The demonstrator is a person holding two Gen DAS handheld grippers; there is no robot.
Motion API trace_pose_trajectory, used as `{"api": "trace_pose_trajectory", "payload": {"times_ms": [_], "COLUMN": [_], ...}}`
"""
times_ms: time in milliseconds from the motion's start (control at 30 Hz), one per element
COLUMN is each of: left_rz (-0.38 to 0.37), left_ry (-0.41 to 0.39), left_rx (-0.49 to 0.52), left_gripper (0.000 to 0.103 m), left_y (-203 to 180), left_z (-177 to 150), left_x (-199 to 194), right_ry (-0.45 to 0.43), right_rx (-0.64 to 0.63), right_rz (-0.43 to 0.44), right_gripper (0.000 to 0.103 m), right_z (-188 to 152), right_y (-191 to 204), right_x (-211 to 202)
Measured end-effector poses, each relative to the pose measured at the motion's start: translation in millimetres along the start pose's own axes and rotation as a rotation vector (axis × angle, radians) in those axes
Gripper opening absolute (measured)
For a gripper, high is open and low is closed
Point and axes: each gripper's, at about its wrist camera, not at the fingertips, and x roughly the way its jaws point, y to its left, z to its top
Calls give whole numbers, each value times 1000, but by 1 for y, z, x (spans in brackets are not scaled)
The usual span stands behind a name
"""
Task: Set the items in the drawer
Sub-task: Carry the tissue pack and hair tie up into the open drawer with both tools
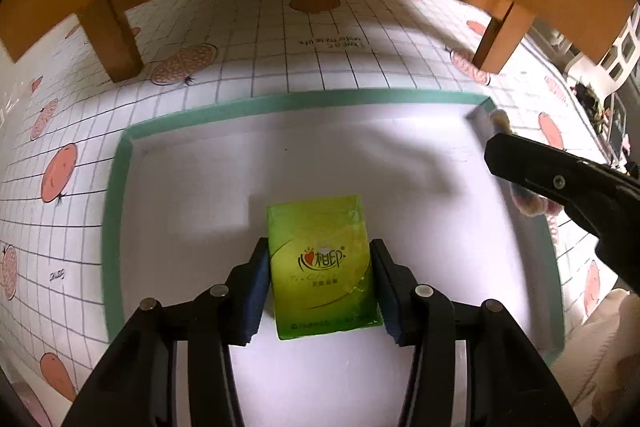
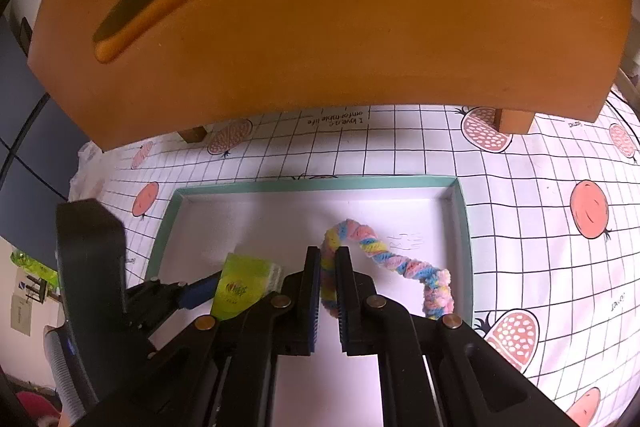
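A green tissue pack [image 1: 322, 263] sits between the blue pads of my left gripper [image 1: 320, 245], which is shut on its two long sides and holds it a little above the white floor of the teal-rimmed drawer [image 1: 304, 99]. The right wrist view shows the same pack [image 2: 240, 287] tilted, with one blue pad [image 2: 198, 291] against it. My right gripper [image 2: 328, 255] is shut on one end of a pastel braided rope [image 2: 384, 255]. The rest of the rope arches over the drawer's [image 2: 320, 183] right half. From the left wrist, the right gripper [image 1: 500, 151] hangs over the drawer's far right corner, hiding most of the rope [image 1: 528, 205].
A wooden stool [image 2: 320, 7] with a slot handle overhangs the far side. Its legs [image 1: 116, 39] [image 1: 496, 43] stand just beyond the drawer. The drawer lies on a white grid cloth [image 2: 520, 187] printed with fruit. The drawer's left half is bare white.
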Motion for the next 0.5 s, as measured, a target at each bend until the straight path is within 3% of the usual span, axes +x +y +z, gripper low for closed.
{"api": "trace_pose_trajectory", "payload": {"times_ms": [200,500], "left_rz": [-42,-129], "left_ry": [-78,-294], "left_rx": [-40,-36], "left_gripper": [50,50], "left_y": [15,22], "left_z": [6,32], "left_x": [-44,-141], "right_ry": [-35,-155], "right_rx": [18,-47], "right_rz": [11,10], "right_gripper": [8,8], "right_z": [1,17], "right_y": [6,34], "right_x": [-20,-82]}}
